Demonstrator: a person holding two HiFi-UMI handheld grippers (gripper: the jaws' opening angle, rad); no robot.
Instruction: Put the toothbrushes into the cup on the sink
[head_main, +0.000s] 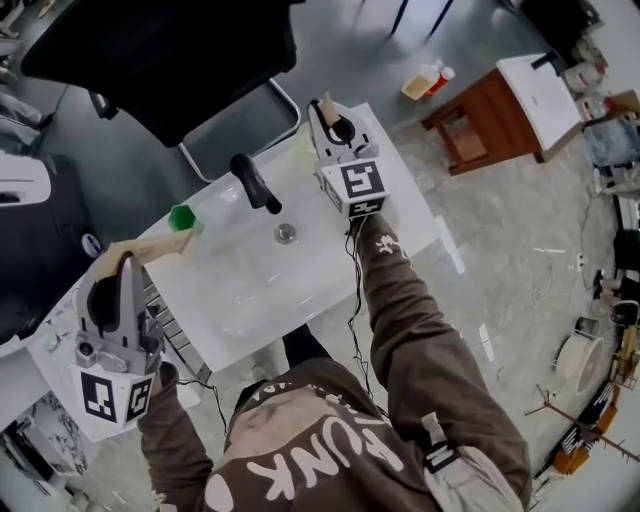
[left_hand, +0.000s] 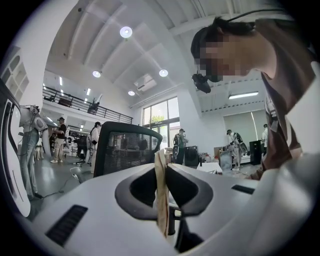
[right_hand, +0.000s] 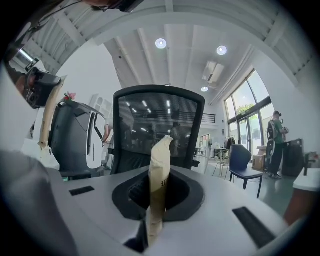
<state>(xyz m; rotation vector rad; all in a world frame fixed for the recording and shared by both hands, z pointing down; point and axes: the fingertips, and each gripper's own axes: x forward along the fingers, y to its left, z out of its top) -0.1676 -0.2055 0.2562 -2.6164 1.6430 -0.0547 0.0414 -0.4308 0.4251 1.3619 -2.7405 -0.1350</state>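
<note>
Your left gripper (head_main: 110, 272) is clenched on a tan paper-wrapped toothbrush (head_main: 150, 248), whose far end lies near the small green cup (head_main: 181, 216) on the white ceramic sink (head_main: 235, 300). Your right gripper (head_main: 332, 120) clasps a second paper-wrapped toothbrush (head_main: 325, 104) over the sink's far edge.

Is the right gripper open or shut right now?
Shut. In the right gripper view, the right gripper has its jaws closed on a tan paper-wrapped toothbrush that stands up between them.

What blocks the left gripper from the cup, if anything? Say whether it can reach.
Probably yes. The left gripper, shut on a wrapped toothbrush, has the brush's tip beside the cup; nothing lies between them, and the faucet stands clear.
</note>
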